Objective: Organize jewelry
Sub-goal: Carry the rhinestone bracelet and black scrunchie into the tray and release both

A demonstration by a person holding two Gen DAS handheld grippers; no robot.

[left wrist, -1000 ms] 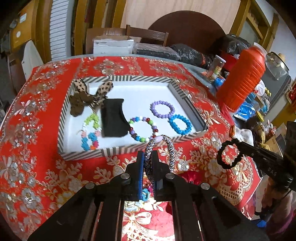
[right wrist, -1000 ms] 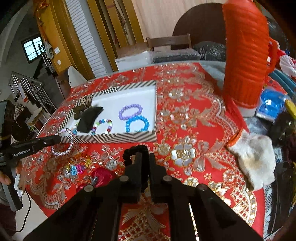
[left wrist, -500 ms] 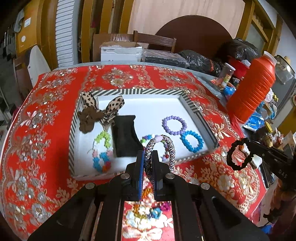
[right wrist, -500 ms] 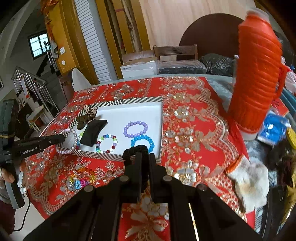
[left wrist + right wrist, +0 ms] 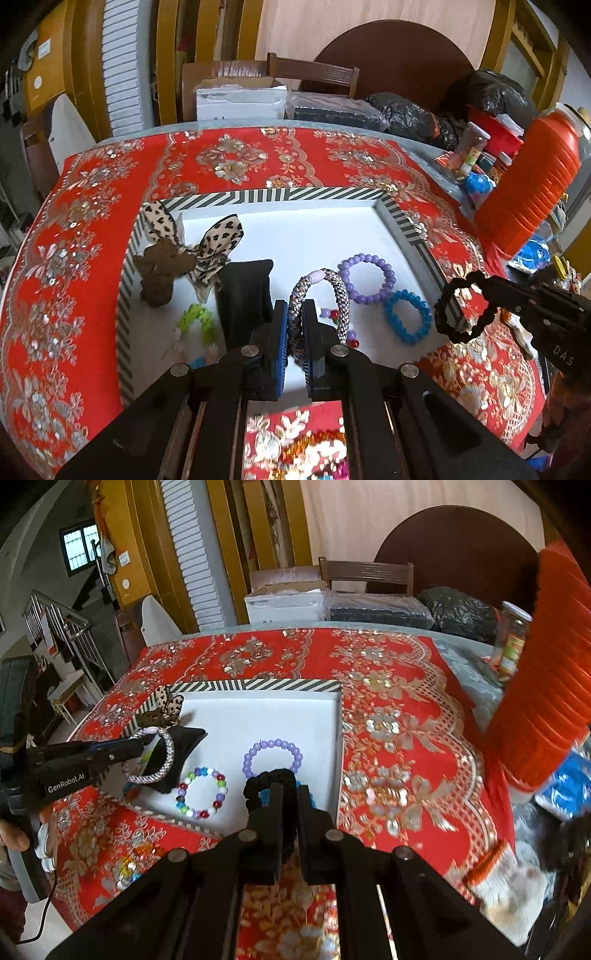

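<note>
A white tray with a striped rim (image 5: 291, 194) (image 5: 258, 684) sits on the red cloth. My left gripper (image 5: 294, 325) (image 5: 138, 746) is shut on a silver braided bracelet (image 5: 338, 291) (image 5: 162, 764) and holds it above the tray's near side. My right gripper (image 5: 290, 794) (image 5: 482, 291) is shut on a black scrunchie (image 5: 267, 777) (image 5: 448, 314) over the tray's near right corner. In the tray lie a purple bead bracelet (image 5: 369, 273) (image 5: 271, 755), a blue bracelet (image 5: 406, 321), a multicolour bead bracelet (image 5: 201, 792), a black pouch (image 5: 243, 291) and a leopard bow (image 5: 210, 243).
A tall orange thermos (image 5: 532, 184) (image 5: 554, 672) stands right of the tray. More coloured beads (image 5: 127, 867) lie on the cloth in front of the tray. A white cloth (image 5: 517, 886) lies at the right front. Boxes and black bags stand behind the table.
Both grippers have moved forward from the front of the table to over the tray, each still holding its item.
</note>
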